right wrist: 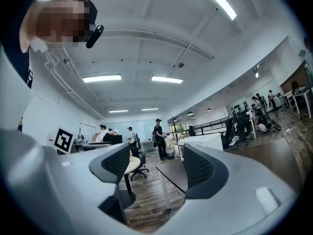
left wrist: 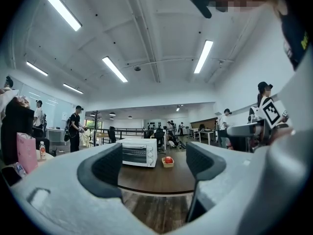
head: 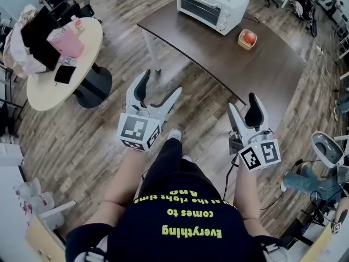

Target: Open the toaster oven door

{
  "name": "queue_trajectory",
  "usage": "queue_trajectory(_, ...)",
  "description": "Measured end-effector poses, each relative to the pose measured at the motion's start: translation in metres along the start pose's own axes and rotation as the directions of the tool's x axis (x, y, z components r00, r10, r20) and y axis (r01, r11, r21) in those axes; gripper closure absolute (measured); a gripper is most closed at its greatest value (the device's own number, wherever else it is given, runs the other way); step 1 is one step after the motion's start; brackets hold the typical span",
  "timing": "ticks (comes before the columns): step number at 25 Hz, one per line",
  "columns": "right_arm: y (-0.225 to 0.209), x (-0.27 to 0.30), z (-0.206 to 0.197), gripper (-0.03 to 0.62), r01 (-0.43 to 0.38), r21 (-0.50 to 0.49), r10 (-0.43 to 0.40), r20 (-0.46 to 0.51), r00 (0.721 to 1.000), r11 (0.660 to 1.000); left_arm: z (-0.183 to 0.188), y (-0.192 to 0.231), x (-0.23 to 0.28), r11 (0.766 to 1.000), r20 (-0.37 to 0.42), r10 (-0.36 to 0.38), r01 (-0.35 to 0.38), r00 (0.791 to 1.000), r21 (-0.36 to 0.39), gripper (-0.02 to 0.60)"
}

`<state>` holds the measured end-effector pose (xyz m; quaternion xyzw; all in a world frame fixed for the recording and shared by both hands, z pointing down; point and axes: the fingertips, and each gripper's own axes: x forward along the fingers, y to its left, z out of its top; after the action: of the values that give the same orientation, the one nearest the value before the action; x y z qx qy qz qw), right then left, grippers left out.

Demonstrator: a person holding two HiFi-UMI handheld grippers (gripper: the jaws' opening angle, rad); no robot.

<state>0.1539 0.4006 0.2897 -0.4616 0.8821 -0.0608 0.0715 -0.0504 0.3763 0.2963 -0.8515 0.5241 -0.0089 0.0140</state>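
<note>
The white toaster oven stands with its door closed at the far end of a dark brown table. Both grippers hang in the air well short of the table, above the wooden floor and in front of the person. My left gripper is open with nothing between its jaws; in the left gripper view the toaster oven shows far off between them. My right gripper is also open and empty. In the right gripper view the toaster oven is partly hidden behind the right jaw.
A small tray with a red fruit sits to the right of the oven. A round light table with a pink bag and dark items stands on the left. Several people and office chairs are far behind.
</note>
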Motion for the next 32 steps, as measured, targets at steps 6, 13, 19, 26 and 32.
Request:
queue_trajectory(6, -0.014, 0.021, 0.002, 0.218, 0.03, 0.006, -0.03, 0.014, 0.999, 1.0, -0.008, 0.015, 0.026, 1.0, -0.006, -0.012, 0.012, 1.0, -0.02, 0.133)
queue_trajectory(13, -0.033, 0.069, 0.005, 0.172, 0.046, -0.021, -0.046, 0.009, 0.999, 0.999, -0.01, 0.044, 0.071, 0.998, 0.004, -0.037, 0.038, 0.999, -0.044, 0.097)
queue_trajectory(19, -0.05, 0.126, 0.006, 0.158, 0.06, -0.024, -0.059, 0.009, 0.998, 0.998, -0.008, 0.089, 0.116, 0.998, 0.013, -0.048, 0.049, 0.999, -0.042, 0.091)
queue_trajectory(26, -0.064, 0.183, 0.001, 0.157, 0.078, -0.013, -0.078, -0.002, 0.997, 0.997, -0.01, 0.133, 0.161, 0.996, 0.012, -0.076, 0.077, 0.997, -0.036, 0.091)
queue_trajectory(32, -0.065, 0.213, -0.005, 0.157, 0.083, -0.009, -0.083, -0.019, 0.996, 0.997, -0.015, 0.16, 0.182, 0.996, 0.005, -0.082, 0.082, 0.997, -0.047, 0.091)
